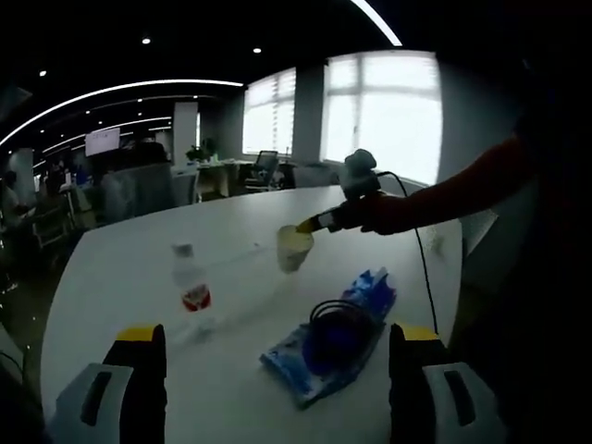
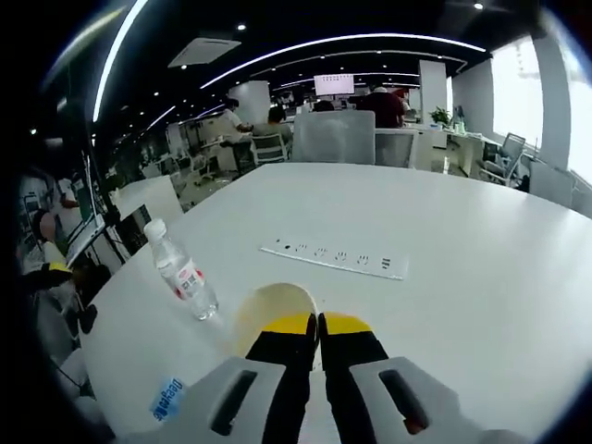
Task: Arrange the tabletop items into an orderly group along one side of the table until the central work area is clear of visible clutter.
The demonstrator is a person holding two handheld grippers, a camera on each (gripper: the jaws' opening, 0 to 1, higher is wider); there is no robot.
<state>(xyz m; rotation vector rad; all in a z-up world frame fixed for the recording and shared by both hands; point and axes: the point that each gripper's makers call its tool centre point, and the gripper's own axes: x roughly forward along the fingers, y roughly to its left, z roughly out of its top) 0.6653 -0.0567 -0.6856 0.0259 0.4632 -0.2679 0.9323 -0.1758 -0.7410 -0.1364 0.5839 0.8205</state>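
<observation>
1. A paper cup [image 1: 294,246] is pinched by its rim in the right tool [image 2: 319,326], whose yellow-tipped jaws are closed together on the cup's wall. In the left gripper view the cup hangs just above the middle of the white worktop [image 1: 129,268], mouth up and slightly tilted. What is in it cannot be told.
2. A small water bottle [image 1: 190,277] with a red label stands upright, long axis vertical, white cap on top, well apart from the cup.
3. A blue plastic pack [image 1: 333,338] lies flat near the worktop's near edge, with a dark coiled cable [image 1: 338,324] resting on it.
4. The left tool [image 1: 277,347] is spread wide and holds nothing.
5. A white power strip [image 2: 335,258] lies flat in the worktop's middle.
</observation>
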